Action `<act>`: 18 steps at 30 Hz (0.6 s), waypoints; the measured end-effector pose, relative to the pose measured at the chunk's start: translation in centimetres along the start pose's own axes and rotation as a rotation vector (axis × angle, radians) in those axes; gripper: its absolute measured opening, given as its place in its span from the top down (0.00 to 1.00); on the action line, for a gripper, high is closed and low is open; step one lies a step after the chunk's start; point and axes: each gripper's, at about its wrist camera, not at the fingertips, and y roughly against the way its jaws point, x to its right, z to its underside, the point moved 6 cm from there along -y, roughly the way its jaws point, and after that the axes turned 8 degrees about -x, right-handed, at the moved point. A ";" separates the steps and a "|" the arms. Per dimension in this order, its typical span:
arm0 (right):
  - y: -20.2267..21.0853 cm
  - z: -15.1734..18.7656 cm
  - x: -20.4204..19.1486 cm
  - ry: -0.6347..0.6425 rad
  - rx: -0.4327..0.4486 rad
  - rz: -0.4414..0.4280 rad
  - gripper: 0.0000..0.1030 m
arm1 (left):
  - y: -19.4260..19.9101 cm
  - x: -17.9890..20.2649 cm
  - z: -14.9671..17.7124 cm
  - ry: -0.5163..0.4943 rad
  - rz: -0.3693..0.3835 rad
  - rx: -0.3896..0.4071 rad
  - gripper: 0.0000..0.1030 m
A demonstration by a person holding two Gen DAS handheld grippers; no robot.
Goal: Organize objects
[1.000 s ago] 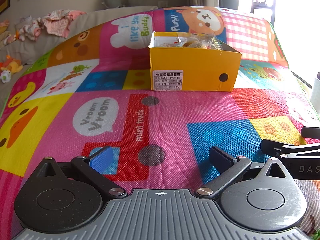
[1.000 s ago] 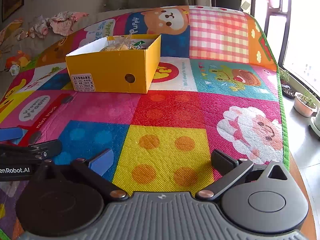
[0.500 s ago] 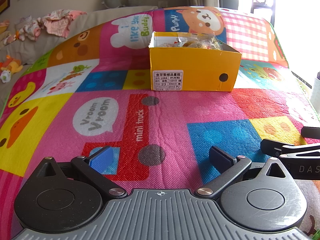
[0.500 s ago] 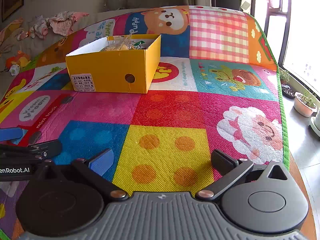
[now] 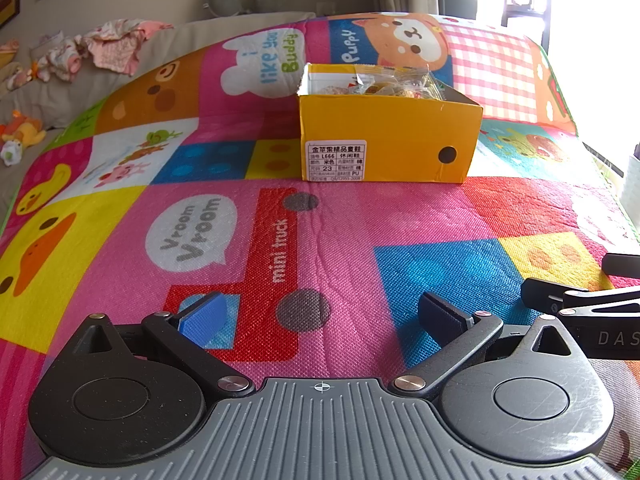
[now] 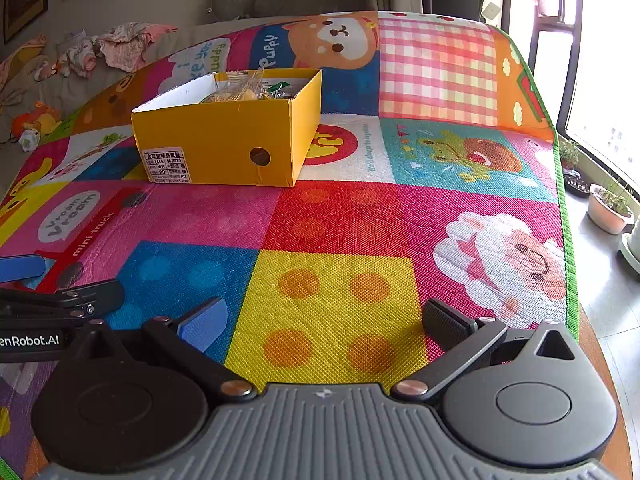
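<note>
Near me, my left tool (image 5: 320,314) and right tool (image 6: 324,322) sit spread wide and empty over the play mat (image 6: 340,300). Far ahead, the yellow box (image 5: 388,140) holds crinkly packets (image 5: 396,84); I judge a careless reach could shove the light box.

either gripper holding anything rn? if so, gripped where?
Nothing is held. The left gripper and the right gripper are both open, with only the play mat between their fingers. The yellow box sits untouched farther back.
</note>
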 end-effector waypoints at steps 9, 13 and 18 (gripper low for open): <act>0.0 0.0 0.1 0.000 0.000 0.000 0.00 | 0.0 0.0 0.0 0.000 0.000 0.000 0.00; 0.0 -0.1 0.1 -0.001 0.000 0.000 0.00 | 0.0 0.0 0.0 0.000 0.000 0.000 0.00; 0.0 0.0 0.1 -0.001 0.000 0.001 0.00 | 0.0 0.0 0.0 0.000 0.000 0.000 0.00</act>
